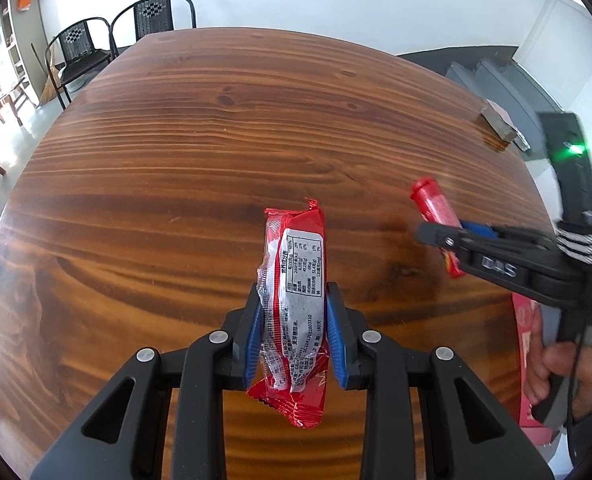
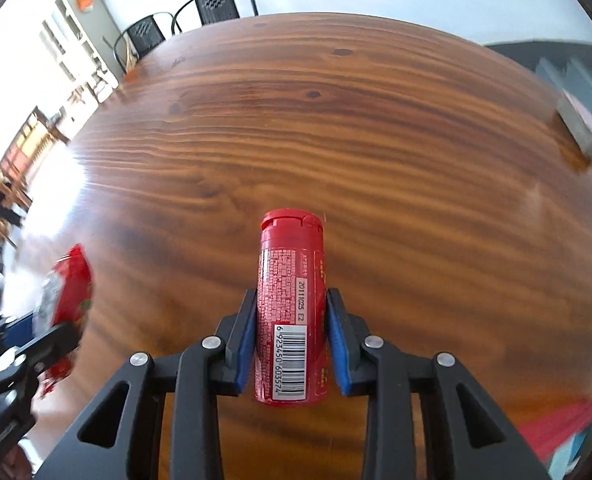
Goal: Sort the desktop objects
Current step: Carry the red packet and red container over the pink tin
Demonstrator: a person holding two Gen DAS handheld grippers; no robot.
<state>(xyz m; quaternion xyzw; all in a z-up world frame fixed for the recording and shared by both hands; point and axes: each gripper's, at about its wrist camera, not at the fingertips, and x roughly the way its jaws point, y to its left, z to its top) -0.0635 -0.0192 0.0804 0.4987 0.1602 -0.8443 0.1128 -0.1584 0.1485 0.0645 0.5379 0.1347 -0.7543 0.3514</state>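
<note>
My left gripper (image 1: pixel 294 300) is shut on a red snack packet (image 1: pixel 294 292) with a white nutrition label, held above the wooden table (image 1: pixel 216 128). My right gripper (image 2: pixel 290 300) is shut on a red plastic bottle (image 2: pixel 290 280) with a flip cap and a barcode, its blue pads pressing both sides. In the left wrist view the right gripper (image 1: pixel 436 236) shows at the right with the red bottle (image 1: pixel 432 204) sticking out past its fingers, a hand (image 1: pixel 556 364) on its grip. The right wrist view catches the left gripper and the red packet (image 2: pixel 66 284), blurred, at the left edge.
A red flat box (image 1: pixel 526 360) lies at the table's right near edge, partly behind the hand. A small grey block (image 1: pixel 496 120) sits at the far right table edge. Two black chairs (image 1: pixel 96 44) stand beyond the far end. Grey stairs (image 1: pixel 508 80) rise at the right.
</note>
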